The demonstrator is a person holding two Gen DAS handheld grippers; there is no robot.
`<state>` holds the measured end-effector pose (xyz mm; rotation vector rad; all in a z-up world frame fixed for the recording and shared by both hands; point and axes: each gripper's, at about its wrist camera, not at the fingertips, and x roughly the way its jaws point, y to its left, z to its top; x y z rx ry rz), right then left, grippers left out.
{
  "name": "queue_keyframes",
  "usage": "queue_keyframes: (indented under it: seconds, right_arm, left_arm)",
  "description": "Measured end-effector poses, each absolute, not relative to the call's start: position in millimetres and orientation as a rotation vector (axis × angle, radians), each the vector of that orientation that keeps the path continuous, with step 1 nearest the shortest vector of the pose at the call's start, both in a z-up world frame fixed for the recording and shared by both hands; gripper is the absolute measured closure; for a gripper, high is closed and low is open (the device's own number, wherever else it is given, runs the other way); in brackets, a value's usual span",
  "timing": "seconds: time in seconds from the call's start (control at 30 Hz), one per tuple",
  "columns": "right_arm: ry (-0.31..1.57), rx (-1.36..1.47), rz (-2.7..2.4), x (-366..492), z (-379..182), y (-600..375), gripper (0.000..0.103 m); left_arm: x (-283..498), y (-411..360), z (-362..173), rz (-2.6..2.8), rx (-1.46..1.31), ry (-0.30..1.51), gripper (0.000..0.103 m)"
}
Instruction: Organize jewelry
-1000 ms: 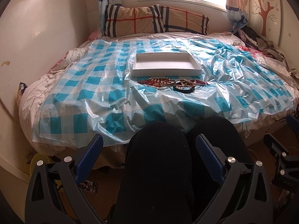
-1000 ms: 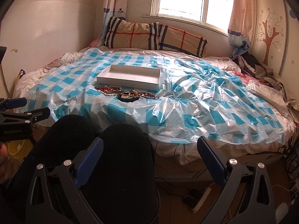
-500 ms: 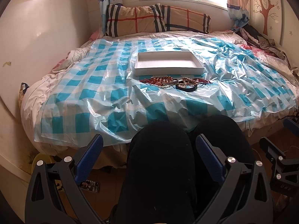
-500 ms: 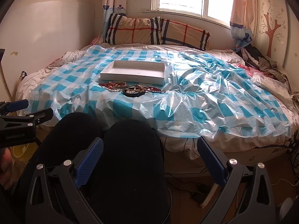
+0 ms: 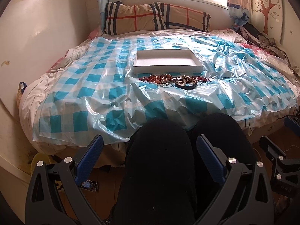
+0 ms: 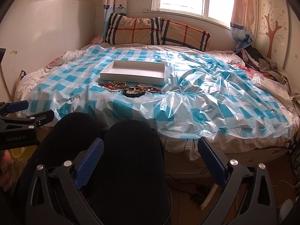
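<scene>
1. Jewelry (image 5: 174, 80) first: we see a small heap of it on the bed, lying on the blue-checked plastic sheet (image 5: 112, 93) just in front of the white tray (image 5: 167, 69), close to its near wall but not inside it.

2. We read the heap as several pieces tangled together: a strand of reddish-brown beads (image 5: 159, 78) on the left, a dark bangle (image 5: 186, 85) nearest us, and thinner bits trailing to the right.

3. Both tools sit low over our knees, well apart from the bed. Our left gripper (image 5: 150, 156) is spread wide with nothing between its blue pads, and our right gripper (image 6: 151, 158) is spread the same way, also empty.

4. Handling, as we judge it: light pieces all round. The bead strand looks limp and will sag and swing, so we'd pinch it at mid-length across a few beads. The bangle looks stiff; we'd take it across its rim.

5. Watch the sheet, it looks slick and crinkly, so pieces may skid or the film may get nipped along with them.

6. The tangle is our worry: lifting one strand could drag a neighbour.
</scene>
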<state>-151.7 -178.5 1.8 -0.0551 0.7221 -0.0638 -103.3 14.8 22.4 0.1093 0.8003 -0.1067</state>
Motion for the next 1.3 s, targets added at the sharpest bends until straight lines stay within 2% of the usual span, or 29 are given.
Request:
queue_keyframes:
  seconds: [0.4, 1.3]
  right_arm:
    - [0.733, -0.061, -0.058, -149.6, 0.3, -176.3, 0.007]
    - [0.74, -0.061, -0.059, -148.8, -4.7, -173.0, 0.007]
  left_arm:
    - [-103.6, 16.7, 16.6, -0.191, 0.018, 0.841, 0.008]
    - [-103.1, 15.1, 21.4, -0.149, 0.057, 0.815, 0.008]
